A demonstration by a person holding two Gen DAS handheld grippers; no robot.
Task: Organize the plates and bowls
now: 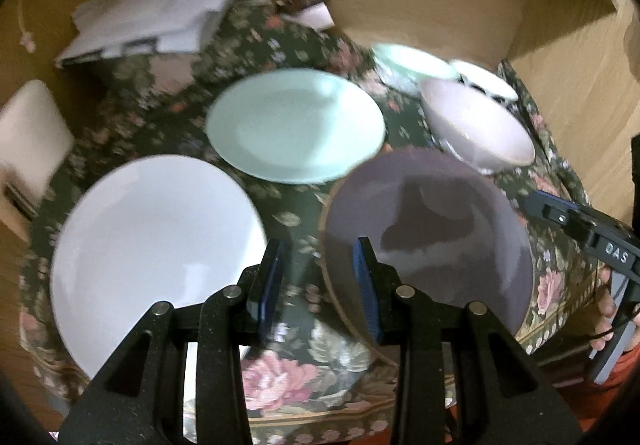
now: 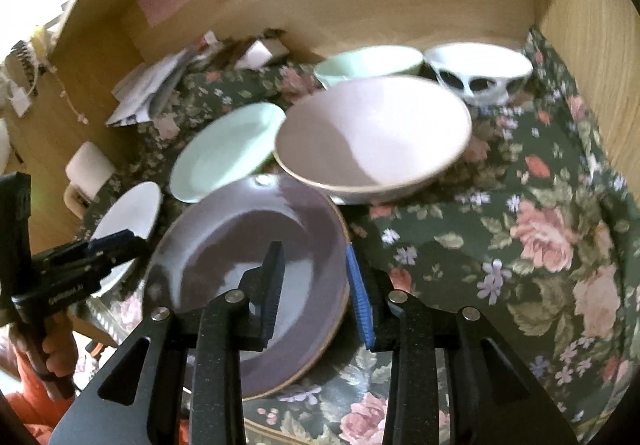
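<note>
Plates and bowls sit spread over a floral tablecloth [image 2: 540, 229] inside a wooden alcove. Three plates lie toward the near edge: a white plate [image 1: 156, 257] at the near left, a mint plate [image 1: 294, 125] further in at the middle, and a purple plate [image 2: 248, 277] at the near edge, its rim hanging a little over the cloth's edge. Behind it stands a pale pink bowl [image 2: 372, 141], and along the back right are a mint bowl [image 2: 368, 63] and a white bowl with dark spots [image 2: 480, 71], close together. The left gripper [image 1: 318, 283] hovers over the gap between the white and purple plates, its fingers parted with nothing between them. The right gripper [image 2: 316, 289] straddles the purple plate's right rim, one finger over the well and one outside, but the pads stand off the rim and do not pinch it, so it holds nothing. All of this looks like glazed ceramic: stiff, fairly heavy, slick and quick to chip. A plate lying flat offers only its rim, so I would take the overhanging edge and grip firmly, since glaze slips. Bowls offer their upright walls, one finger inside and one out.
</note>
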